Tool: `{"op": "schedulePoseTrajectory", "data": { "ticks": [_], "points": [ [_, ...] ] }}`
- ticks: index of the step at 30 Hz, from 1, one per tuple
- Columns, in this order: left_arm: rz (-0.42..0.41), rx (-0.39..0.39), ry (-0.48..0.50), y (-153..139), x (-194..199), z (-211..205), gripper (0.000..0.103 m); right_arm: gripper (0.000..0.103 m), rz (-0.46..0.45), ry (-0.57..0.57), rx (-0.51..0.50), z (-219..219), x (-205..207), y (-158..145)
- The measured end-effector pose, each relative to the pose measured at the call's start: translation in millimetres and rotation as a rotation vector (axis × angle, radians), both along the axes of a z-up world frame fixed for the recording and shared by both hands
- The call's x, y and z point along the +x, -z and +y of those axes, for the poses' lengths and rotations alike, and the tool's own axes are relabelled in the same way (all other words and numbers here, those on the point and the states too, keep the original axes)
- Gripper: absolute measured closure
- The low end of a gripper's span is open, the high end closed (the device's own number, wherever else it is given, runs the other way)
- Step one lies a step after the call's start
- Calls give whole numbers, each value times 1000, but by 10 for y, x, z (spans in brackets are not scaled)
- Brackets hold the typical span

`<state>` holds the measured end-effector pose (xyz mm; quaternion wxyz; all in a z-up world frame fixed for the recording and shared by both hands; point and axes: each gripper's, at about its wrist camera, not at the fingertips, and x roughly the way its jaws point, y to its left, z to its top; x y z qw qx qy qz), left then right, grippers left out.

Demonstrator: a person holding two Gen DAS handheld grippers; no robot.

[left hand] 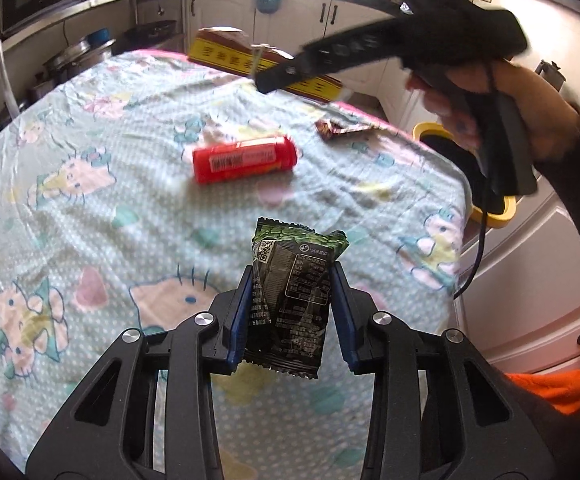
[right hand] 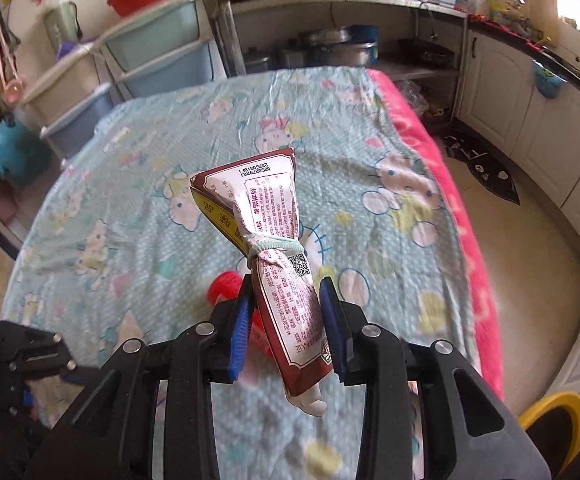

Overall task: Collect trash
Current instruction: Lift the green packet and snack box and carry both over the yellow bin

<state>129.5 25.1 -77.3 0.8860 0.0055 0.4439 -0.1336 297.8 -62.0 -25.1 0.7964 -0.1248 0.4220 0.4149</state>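
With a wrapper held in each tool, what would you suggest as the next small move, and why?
Probably carry both across to the yellow-rimmed bin beside the table and release there. The left tool grips the dark green packet; the right tool grips the tied maroon-and-white packet. Both hang clear of the tablecloth.

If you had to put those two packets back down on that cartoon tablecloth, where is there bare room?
Plenty: the wide stretch of tablecloth left of the red bottle, and the patch between that bottle and the green packet. It is crowded toward the far right corner, around the yellow box and brown wrapper.
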Motion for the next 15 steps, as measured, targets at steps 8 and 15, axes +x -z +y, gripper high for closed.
{"op": "schedulePoseTrajectory", "data": {
  "ticks": [8,15],
  "points": [
    [-59,-5,2,-268,74,-137,74,72,-39,74,69,-558,-283,-320],
    [-113,-41,-3,-521,196,-278,74,72,-79,169,134,-1109,-445,-595]
  ]
}}
